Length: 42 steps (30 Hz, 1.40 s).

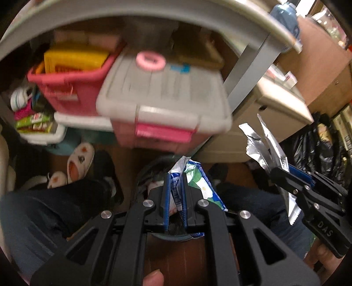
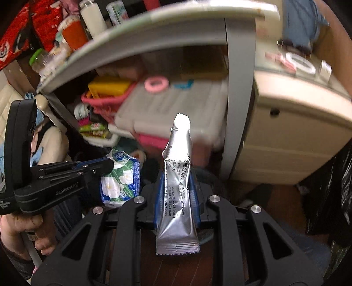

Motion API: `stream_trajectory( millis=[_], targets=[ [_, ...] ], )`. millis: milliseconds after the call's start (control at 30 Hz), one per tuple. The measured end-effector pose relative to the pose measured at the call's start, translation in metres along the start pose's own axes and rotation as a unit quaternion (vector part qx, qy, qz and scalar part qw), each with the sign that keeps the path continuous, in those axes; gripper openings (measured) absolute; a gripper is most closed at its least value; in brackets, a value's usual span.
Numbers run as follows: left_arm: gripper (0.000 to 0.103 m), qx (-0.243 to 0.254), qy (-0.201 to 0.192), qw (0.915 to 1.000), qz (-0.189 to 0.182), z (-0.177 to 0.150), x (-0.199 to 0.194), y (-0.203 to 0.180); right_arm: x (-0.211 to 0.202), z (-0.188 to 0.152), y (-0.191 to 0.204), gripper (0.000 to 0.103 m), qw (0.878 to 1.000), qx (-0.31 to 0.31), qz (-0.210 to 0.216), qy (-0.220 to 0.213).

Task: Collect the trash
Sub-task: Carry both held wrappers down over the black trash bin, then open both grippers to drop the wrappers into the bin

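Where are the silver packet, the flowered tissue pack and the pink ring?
silver packet (image 2: 177,189), right wrist view, printed middle between the fingers.
flowered tissue pack (image 2: 121,182), right wrist view, flowered face.
pink ring (image 1: 150,61), left wrist view, its band, on the grey bin lid.

We see a grey-edged worktop (image 2: 154,28) carrying bottles (image 2: 92,15) and a red-capped jar (image 2: 73,33), beneath it a dark wood floor (image 1: 191,253) bearing stacked storage bins (image 1: 162,99), a pink basket (image 1: 70,88), white slippers (image 1: 79,162).
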<state>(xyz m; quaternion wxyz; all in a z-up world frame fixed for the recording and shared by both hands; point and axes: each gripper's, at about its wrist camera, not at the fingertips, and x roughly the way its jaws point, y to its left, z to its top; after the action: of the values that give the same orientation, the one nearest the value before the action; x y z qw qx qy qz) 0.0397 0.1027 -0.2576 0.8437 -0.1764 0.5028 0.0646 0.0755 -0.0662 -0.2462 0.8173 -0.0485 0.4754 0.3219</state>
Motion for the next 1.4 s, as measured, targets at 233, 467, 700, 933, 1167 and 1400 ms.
stream_trajectory(
  millis=[233,467,700,933,1167,1400],
  targets=[
    [0.009,-0.007,0.046,0.9989,0.011,-0.018,0.051,0.010,0.051,-0.028,-0.008,0.023,0.998,0.009,0.005,0.059],
    [0.009,-0.013,0.081,0.9966,0.010,-0.026,0.095,0.015,0.101,-0.048,-0.019,0.023,0.993,0.022,0.005,0.112],
    [0.009,-0.015,0.109,0.9939,0.008,-0.028,0.133,0.015,0.142,-0.057,-0.031,0.023,0.988,0.037,0.004,0.151],
    [0.012,-0.021,0.126,0.9918,0.011,-0.027,0.159,0.017,0.164,-0.059,-0.038,0.026,0.985,0.042,0.003,0.166],
    [0.016,-0.028,0.132,0.9908,0.013,-0.025,0.171,0.023,0.177,-0.057,-0.042,0.030,0.984,0.042,-0.001,0.174],
    [0.027,-0.029,0.131,0.9909,0.014,-0.020,0.175,0.024,0.183,-0.057,-0.047,0.046,0.984,0.045,-0.006,0.173]
  ],
)
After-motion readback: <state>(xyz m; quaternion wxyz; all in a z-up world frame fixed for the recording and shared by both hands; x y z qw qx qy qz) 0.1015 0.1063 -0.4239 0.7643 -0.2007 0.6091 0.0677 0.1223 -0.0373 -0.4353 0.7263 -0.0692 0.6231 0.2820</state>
